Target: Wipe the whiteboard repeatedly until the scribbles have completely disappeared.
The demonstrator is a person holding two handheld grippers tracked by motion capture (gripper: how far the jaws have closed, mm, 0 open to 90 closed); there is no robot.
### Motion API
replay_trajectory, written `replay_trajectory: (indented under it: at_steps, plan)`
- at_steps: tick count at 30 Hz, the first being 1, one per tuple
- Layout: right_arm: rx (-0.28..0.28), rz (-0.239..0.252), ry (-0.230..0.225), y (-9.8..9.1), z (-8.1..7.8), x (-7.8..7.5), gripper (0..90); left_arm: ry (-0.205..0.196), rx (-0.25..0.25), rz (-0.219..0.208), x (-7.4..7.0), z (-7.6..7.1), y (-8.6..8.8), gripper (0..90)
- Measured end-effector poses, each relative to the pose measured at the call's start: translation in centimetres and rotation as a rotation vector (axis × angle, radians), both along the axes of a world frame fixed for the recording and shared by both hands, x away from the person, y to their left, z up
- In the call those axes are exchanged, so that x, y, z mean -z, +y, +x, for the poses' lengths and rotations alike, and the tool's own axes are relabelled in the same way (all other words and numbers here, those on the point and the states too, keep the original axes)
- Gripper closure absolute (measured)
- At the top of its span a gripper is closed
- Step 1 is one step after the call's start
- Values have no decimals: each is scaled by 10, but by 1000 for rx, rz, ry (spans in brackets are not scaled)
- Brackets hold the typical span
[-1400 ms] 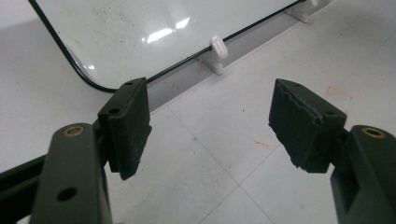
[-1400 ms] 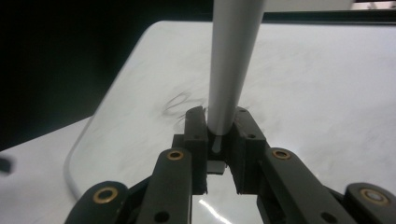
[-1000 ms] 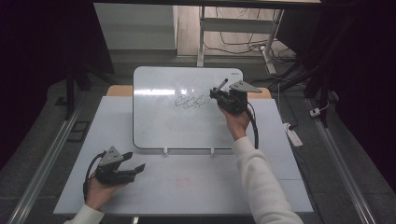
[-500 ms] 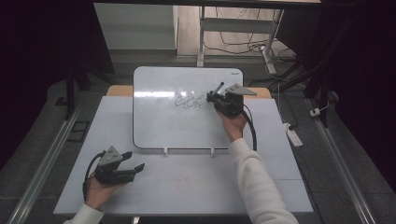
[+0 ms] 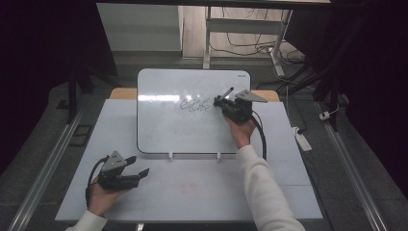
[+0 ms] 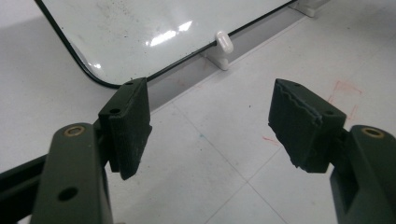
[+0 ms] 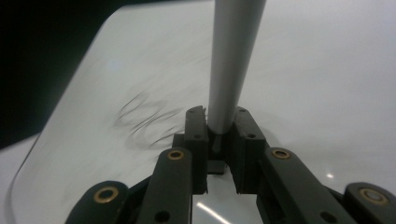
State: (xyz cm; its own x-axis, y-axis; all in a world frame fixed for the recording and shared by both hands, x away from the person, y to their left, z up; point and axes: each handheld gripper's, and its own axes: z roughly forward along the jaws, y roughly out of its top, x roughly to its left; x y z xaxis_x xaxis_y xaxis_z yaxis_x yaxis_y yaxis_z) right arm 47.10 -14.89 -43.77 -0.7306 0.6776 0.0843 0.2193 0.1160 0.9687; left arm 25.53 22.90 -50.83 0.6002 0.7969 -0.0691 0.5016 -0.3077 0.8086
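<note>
High view: the right tongs (image 5: 222, 101), clamped on a marker (image 5: 226, 92), have slid along the whiteboard (image 5: 192, 115), lengthening the scribble (image 5: 196, 104). Left tongs (image 5: 139, 172) rest wide on the white bench (image 5: 192, 187). Left gripper view: empty. Right gripper view: marker (image 7: 232, 65) pinched; dark room behind

The left gripper (image 5: 137, 174) is held low at the near left in the left hand (image 5: 103, 195), lying roughly level and pointed to the right, with its jaws spread wide and nothing caught between them. The right gripper (image 5: 219, 101) is carried by the right hand (image 5: 242, 130) at the end of a white-sleeved forearm stretched far forward. Its jaws are closed tight on a thin grey shaft, which is seen rising between the pads (image 7: 196, 128).
</note>
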Motion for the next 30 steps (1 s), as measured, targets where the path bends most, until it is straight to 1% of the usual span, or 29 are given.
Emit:
replay_trajectory:
  at_steps: [1,2,3,4,6,7,8,9,10,11,12,13,14,16,17,18,19,22,23,24,25,27,28,29,30]
  plan:
    - [-26,-31,-11,5,-3,2,788,1,-1,0,0,0,0,308]
    - [-25,-52,-26,7,-4,2,788,2,-1,1,0,0,0,308]
    - [-29,-43,-16,5,-1,0,788,1,0,2,0,0,0,308]
    - [-7,-14,-14,1,2,-1,789,-1,2,4,0,-1,-1,308]
    - [55,37,-16,-7,7,-5,789,-3,2,3,0,-1,-1,308]
    - [57,58,-8,-8,9,-6,789,-4,3,2,0,-1,-1,308]
    - [56,64,-5,-5,8,-5,789,-3,2,1,0,0,-1,308]
    - [25,51,2,0,6,-3,789,-1,1,1,0,0,0,308]
    - [-20,30,9,8,2,2,789,0,-1,0,0,0,0,308]
    - [-66,-3,15,16,-1,6,789,1,-2,0,1,1,0,308]
    - [-95,-40,5,22,-5,8,789,2,-2,-1,1,0,0,308]
    - [-94,-59,-9,24,-6,8,789,0,-2,0,0,0,0,308]
    - [-92,-48,0,21,-3,6,789,-2,0,1,0,0,0,308]
    - [-18,15,-4,11,3,1,789,-4,0,1,0,-1,-1,308]
    - [8,41,-2,6,5,-1,789,-5,1,1,0,-1,-1,308]
    - [9,54,2,5,6,-1,789,-6,2,-1,0,-1,0,308]
    - [4,45,1,7,3,1,789,-5,1,0,0,-1,0,308]
    - [-98,-36,13,23,-8,11,789,-2,-3,-1,0,0,1,308]
    - [-108,-59,-1,25,-10,12,789,-3,-3,-1,0,0,1,308]
    - [-109,-67,-1,24,-9,10,789,-4,-2,0,0,0,1,308]
    - [-84,-50,-3,19,-6,8,789,-4,-1,0,0,-1,0,308]
    - [-10,1,-3,7,0,2,789,-7,0,0,-1,-2,0,308]
    - [-3,23,7,4,2,1,789,-8,1,0,-1,-2,0,309]
    - [-6,29,10,4,1,2,789,-8,2,0,0,-1,0,309]
    - [-24,11,16,7,-2,4,789,-6,2,1,0,-1,0,309]
